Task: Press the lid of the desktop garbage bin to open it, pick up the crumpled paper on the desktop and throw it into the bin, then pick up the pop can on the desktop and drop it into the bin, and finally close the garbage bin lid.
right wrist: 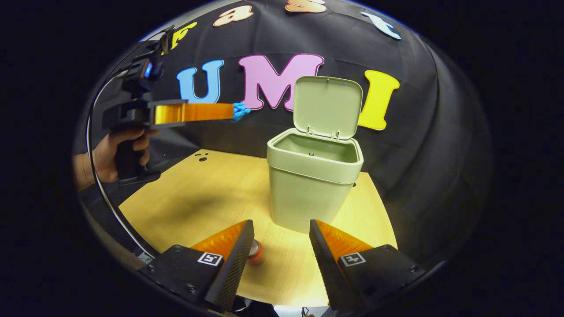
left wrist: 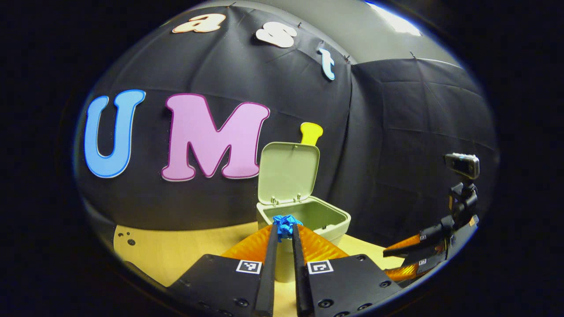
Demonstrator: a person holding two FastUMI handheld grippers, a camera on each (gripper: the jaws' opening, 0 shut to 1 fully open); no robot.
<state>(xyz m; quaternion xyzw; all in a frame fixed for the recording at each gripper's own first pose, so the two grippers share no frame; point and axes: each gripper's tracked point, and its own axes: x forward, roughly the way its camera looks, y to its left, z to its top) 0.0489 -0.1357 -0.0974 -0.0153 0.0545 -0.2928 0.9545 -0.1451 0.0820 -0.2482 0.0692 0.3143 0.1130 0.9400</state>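
A pale green bin (right wrist: 313, 176) stands on the wooden desktop (right wrist: 202, 193) with its lid (right wrist: 327, 105) swung up and open. In the left gripper view my left gripper (left wrist: 285, 228) is shut on a blue crumpled paper (left wrist: 285, 224), held above the desk just short of the bin's (left wrist: 304, 218) near rim. From the right gripper view that same paper (right wrist: 240, 111) hangs high, left of the bin. My right gripper (right wrist: 280, 229) stands open low over the desk, with an orange pop can (right wrist: 255, 253) lying beside its left finger.
A hand (right wrist: 116, 152) grips the left gripper's handle at the left. The right gripper (left wrist: 423, 251) shows at the right edge of the left gripper view. Small dark holes (right wrist: 202, 156) mark the desk's far left corner. Black cloth walls stand close behind the bin.
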